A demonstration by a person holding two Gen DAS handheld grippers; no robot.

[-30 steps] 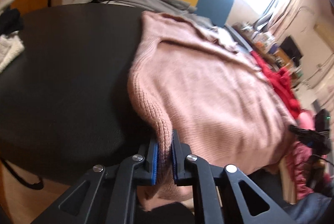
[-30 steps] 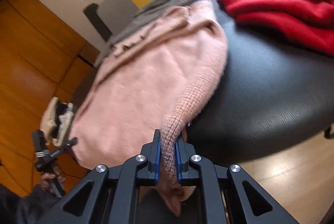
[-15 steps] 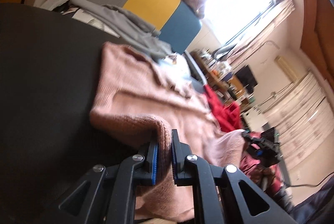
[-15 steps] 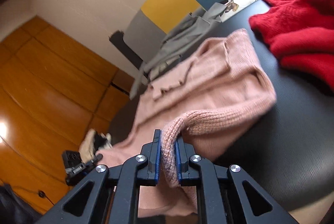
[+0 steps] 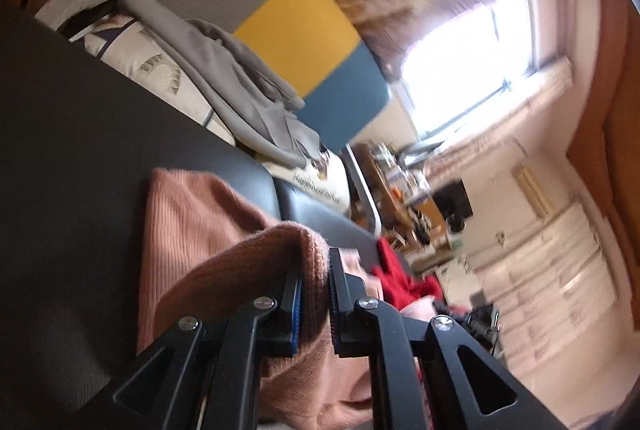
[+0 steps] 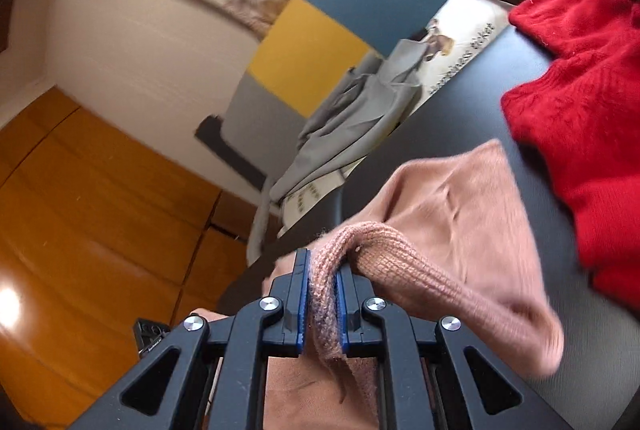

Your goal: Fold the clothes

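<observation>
A pink knit sweater [image 5: 188,230] lies on a black table [image 5: 72,157]. My left gripper [image 5: 314,294] is shut on its ribbed hem and holds that edge lifted and carried over the body of the sweater. My right gripper [image 6: 322,302] is shut on the other corner of the ribbed hem, also raised, with the pink sweater [image 6: 460,205] doubled over below it. The part of the sweater under both grippers is hidden.
A red sweater [image 6: 580,77] lies on the table [image 6: 440,125] to the right and shows in the left wrist view [image 5: 396,274]. A chair [image 5: 280,17] with grey, yellow and blue panels stands behind the table, with grey cloth [image 5: 240,85] draped on it.
Both grippers have lifted the hem off the near table edge and carried it forward over the sweater, folding it. The visible flat part of the sweater has shrunk.
</observation>
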